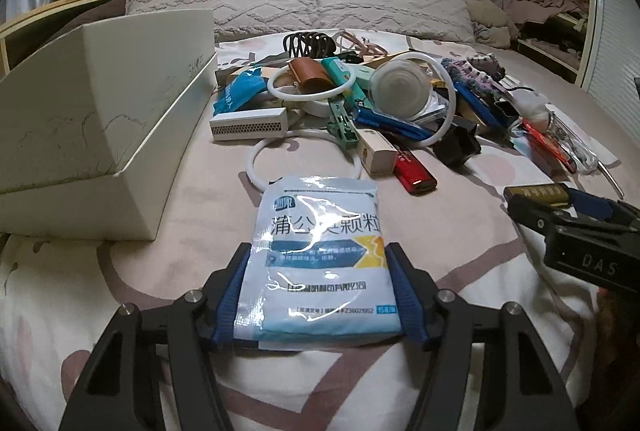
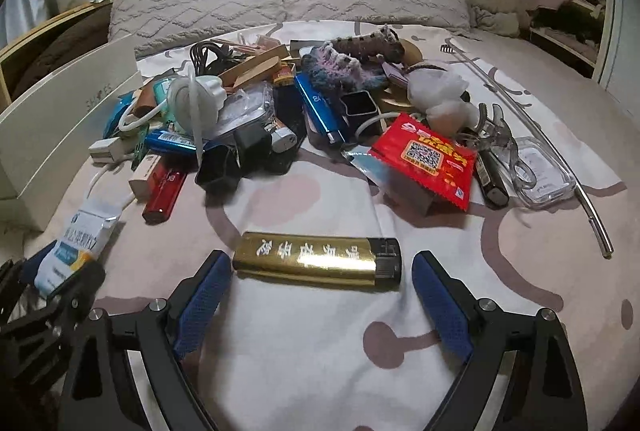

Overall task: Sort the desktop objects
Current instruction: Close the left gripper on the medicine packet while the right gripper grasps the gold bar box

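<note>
Box [image 1: 92, 111]: white, open, sitting at the left of the frame.
Left gripper [image 1: 318, 295]: pinching the blue-and-white packet [image 1: 320, 251] at lower centre; seemingly lifting it for sorting.
Next: likely carrying the packet leftward to the box.
Right gripper [image 2: 322, 295]: standing wide, not touching the gold lighter [image 2: 318, 261] lying between its fingers.

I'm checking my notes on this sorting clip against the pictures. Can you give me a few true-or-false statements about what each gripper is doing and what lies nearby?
1. The left gripper grips a white and blue sachet. True.
2. The right gripper is clamped on the gold lighter. False: its fingers stand apart from the lighter's ends.
3. A red lighter lies beside the pile. True.
4. The white box is on the right in the left wrist view. False: it is on the left.
</note>
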{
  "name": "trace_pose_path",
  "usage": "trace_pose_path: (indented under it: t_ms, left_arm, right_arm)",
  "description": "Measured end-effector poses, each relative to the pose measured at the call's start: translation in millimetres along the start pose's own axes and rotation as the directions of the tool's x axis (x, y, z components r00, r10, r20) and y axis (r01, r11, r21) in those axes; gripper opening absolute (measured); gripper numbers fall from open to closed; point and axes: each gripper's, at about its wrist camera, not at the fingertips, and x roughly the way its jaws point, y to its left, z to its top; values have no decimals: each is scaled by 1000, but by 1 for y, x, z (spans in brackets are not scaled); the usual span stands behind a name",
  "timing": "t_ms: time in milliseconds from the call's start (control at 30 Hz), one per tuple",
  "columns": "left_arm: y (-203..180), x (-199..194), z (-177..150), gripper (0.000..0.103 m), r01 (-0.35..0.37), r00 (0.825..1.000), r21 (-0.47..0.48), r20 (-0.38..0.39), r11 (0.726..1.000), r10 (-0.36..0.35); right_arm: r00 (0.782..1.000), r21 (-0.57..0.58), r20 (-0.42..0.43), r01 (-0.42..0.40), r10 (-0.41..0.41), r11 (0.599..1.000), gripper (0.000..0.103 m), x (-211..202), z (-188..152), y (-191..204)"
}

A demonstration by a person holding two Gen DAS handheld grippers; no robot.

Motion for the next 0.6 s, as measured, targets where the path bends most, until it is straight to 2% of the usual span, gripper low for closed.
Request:
trace_pose_path:
  t_ms: [67,133,267,600]
  left_arm:
    - [0,1,1,69,4,1000,-8,2,1000,-4]
    - [0,1,1,74,-2,1000,-8,2,1000,2]
    - [0,2,3,78,-16,1000,-12,3,1000,16]
    - [6,14,13,78,-27,1000,-38,-14,999,26]
  right_arm:
    - [1000,-5,3,7,-7,1000,92,2,0,2]
    - [1000,-12,16,21,-21,1000,83,2,-2,4]
    - [999,-11,42,22,-22,1000,82,-3,-6,3]
    - [998,-102,51,-16,22,995,83,-17,-22,7]
